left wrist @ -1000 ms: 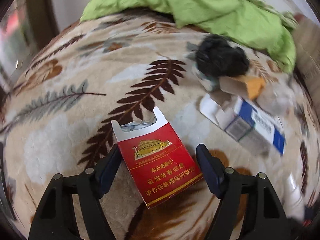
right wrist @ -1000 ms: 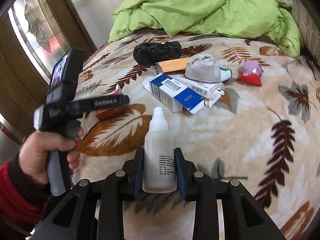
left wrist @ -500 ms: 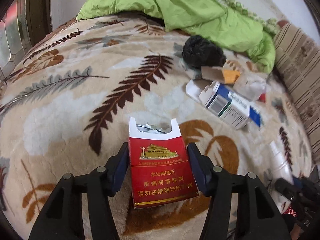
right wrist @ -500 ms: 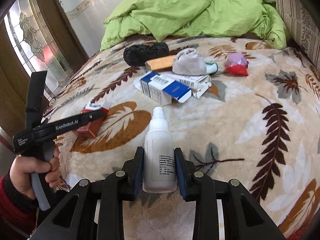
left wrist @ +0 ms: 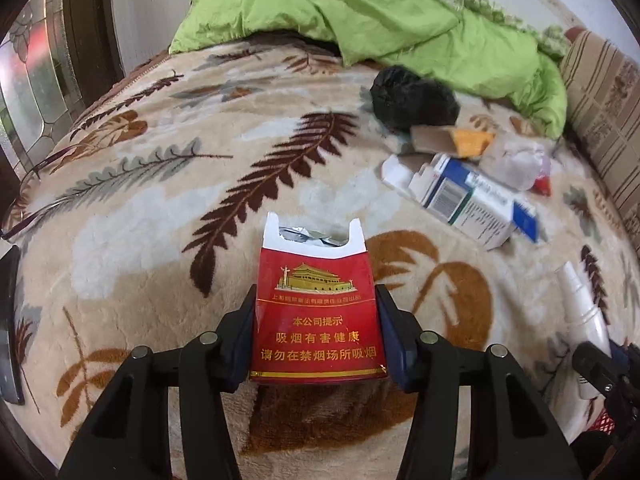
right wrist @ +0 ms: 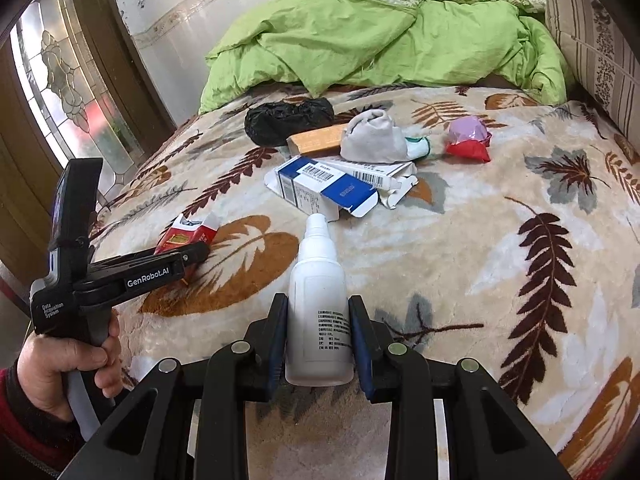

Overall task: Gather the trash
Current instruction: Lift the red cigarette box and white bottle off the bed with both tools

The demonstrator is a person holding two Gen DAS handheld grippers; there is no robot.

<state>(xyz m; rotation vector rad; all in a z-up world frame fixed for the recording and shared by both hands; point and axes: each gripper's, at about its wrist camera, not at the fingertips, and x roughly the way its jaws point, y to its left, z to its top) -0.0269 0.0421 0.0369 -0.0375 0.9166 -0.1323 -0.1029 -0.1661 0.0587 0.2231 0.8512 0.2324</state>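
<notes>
Bed blanket (right wrist: 460,264)'s still littered: we're closing left gripper (left wrist: 316,330) on cigarette pack (left wrist: 318,312), right gripper (right wrist: 318,338) clamping white bottle (right wrist: 318,304); boxes (right wrist: 328,186) remain farther off.

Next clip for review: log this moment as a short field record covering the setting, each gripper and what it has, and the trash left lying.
setting: bed with leaf-print blanket and green duvet
left gripper: jaws closing around red cigarette pack
right gripper: shut on white plastic bottle
left lying: blue-and-white cartons, black bag, orange box, grey sock, red-and-purple wrapper
</notes>
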